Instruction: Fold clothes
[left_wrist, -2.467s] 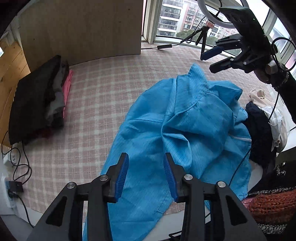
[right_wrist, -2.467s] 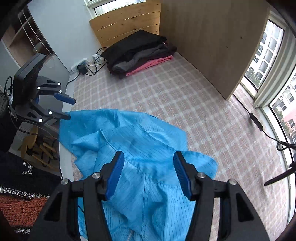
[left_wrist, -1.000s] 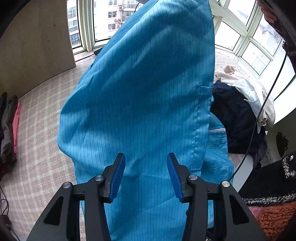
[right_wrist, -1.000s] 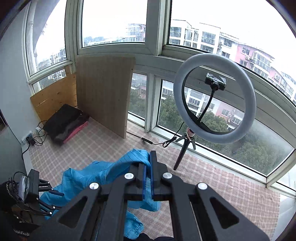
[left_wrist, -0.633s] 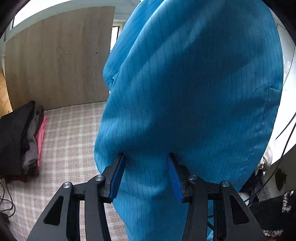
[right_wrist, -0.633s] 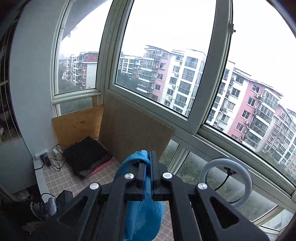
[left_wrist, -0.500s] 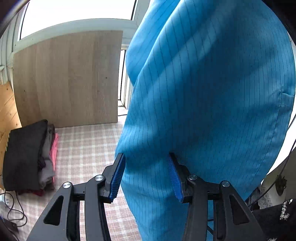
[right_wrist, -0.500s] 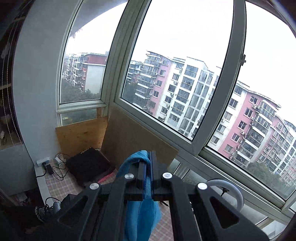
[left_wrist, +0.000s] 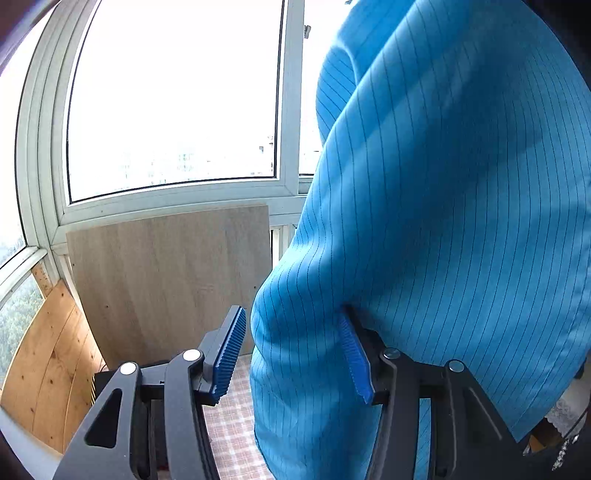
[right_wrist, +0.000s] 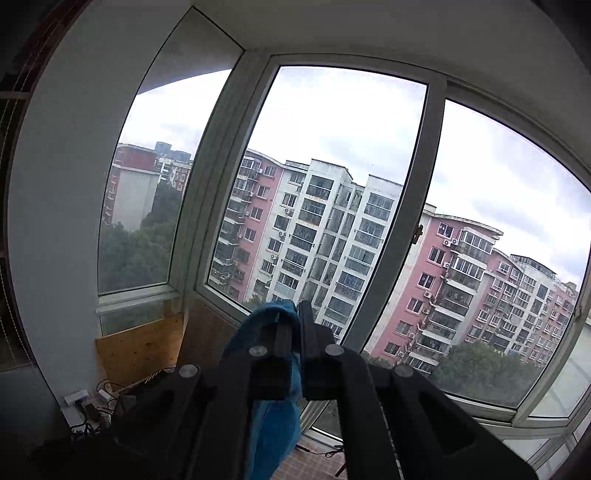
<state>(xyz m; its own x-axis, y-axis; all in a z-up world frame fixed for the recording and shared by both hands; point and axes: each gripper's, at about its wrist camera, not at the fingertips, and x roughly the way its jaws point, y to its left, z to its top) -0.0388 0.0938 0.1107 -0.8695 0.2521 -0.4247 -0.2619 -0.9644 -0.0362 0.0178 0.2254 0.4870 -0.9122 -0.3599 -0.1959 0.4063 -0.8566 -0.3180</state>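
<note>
A blue pinstriped garment (left_wrist: 443, 184) hangs in the air and fills the right half of the left wrist view. Its lower fold drops between the fingers of my left gripper (left_wrist: 291, 317), whose jaws are opening. The left pad (left_wrist: 231, 350) stands just clear of the cloth, and the right pad (left_wrist: 354, 362) lies half under it. High in front of the window, my right gripper (right_wrist: 295, 314) is shut on a bunched edge of the same blue garment (right_wrist: 273, 424), which hangs down from the closed fingertips.
A grey wooden board (left_wrist: 170, 280) leans under the window, with a lighter wood panel (left_wrist: 48, 369) to its left. The checked mat (left_wrist: 229, 435) shows low between the left fingers. Cables and a power strip (right_wrist: 85, 402) lie at lower left. Window frames (right_wrist: 417, 229) stand close ahead.
Both grippers have risen and tipped up toward the windows. The garment, lifted off the mat, now hangs from the right gripper. The left fingers stand slightly wider around the cloth.
</note>
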